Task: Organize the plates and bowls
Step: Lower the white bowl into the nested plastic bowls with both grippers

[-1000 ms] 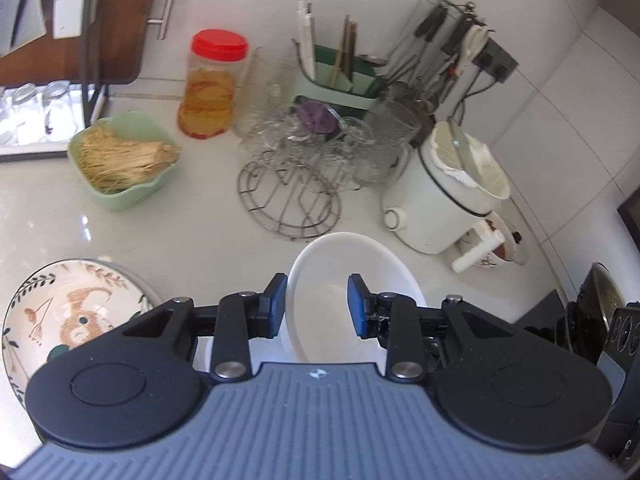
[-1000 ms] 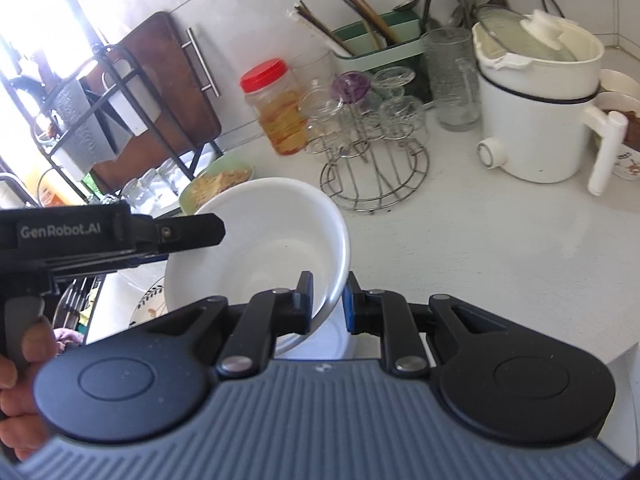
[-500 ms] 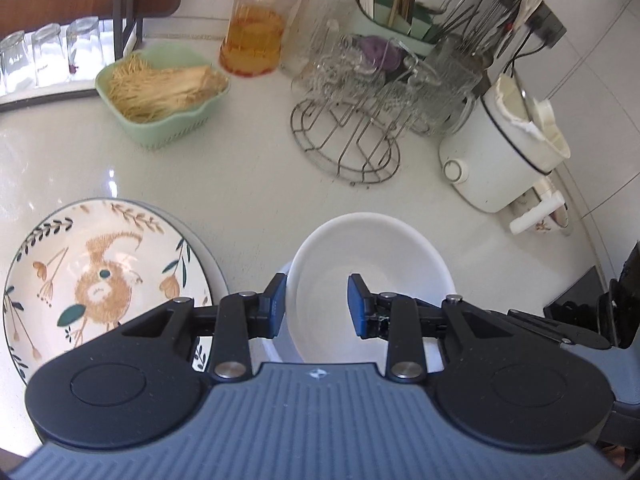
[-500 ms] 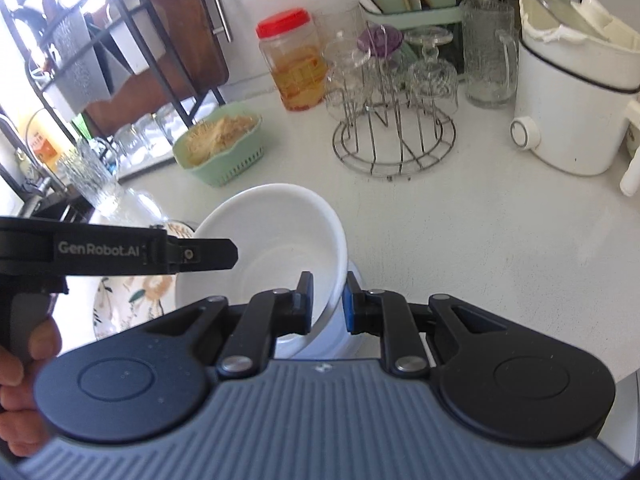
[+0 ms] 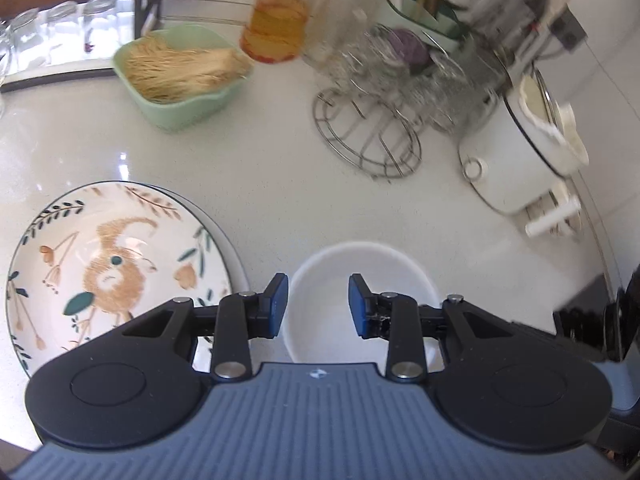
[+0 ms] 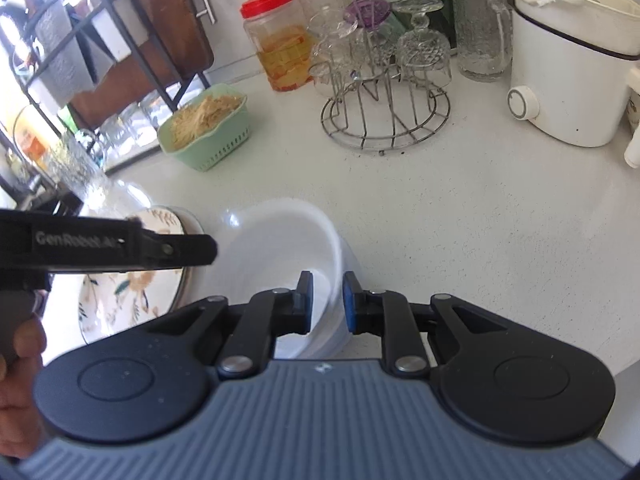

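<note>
Opening, both tools: right tool [image 6: 324, 300] frees white bowl [image 6: 280, 248] rim; bowl lowered beside plate [image 5: 116, 268]

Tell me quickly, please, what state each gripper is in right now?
Left gripper: jaws opening, pads apart over the white bowl, holding nothing.
Right gripper: jaws opening, letting go of the white bowl's rim, which sits between its pads.

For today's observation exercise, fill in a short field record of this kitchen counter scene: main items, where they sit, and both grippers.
white bowl: nested in another white bowl on the counter
patterned plate: beside the bowls
green basket: farther back, holds pale strands
right gripper: opening, bowl rim between its fingers
left gripper: opening, over the bowl
</note>
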A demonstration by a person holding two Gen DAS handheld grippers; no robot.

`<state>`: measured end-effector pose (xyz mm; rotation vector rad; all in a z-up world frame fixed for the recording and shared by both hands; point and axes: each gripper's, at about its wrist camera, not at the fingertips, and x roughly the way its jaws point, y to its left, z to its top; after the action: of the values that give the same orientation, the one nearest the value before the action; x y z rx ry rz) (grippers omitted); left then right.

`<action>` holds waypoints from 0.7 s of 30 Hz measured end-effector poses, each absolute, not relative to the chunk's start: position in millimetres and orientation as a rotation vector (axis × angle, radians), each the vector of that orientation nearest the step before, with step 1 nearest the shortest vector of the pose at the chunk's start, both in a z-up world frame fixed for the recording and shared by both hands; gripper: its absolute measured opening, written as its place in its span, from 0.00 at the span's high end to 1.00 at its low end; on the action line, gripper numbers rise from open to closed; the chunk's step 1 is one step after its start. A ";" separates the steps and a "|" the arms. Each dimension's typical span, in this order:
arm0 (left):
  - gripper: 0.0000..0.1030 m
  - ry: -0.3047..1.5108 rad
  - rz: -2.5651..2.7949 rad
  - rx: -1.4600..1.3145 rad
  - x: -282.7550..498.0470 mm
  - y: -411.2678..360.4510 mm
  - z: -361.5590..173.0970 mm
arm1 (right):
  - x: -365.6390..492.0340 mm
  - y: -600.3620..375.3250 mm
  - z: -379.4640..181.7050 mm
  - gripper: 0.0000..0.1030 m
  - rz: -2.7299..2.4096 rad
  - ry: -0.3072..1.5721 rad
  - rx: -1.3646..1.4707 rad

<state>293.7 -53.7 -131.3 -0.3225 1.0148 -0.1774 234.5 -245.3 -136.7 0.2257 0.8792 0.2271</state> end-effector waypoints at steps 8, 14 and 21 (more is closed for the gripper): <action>0.56 0.996 -0.140 -0.369 289.8 -39.5 -126.9 | 251.0 -254.5 -140.5 0.49 0.216 0.884 0.302; 0.56 1.029 -0.126 -0.394 279.2 -38.6 -135.9 | 266.3 -246.2 -169.8 0.58 0.207 0.965 0.289; 0.54 1.009 -0.123 -0.421 270.8 -35.7 -133.4 | 267.3 -237.4 -183.4 0.83 0.182 1.056 0.347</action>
<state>270.8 -35.7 -133.4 -0.4210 1.0090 -0.1228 267.3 -237.4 -183.4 0.3467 1.0563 0.1824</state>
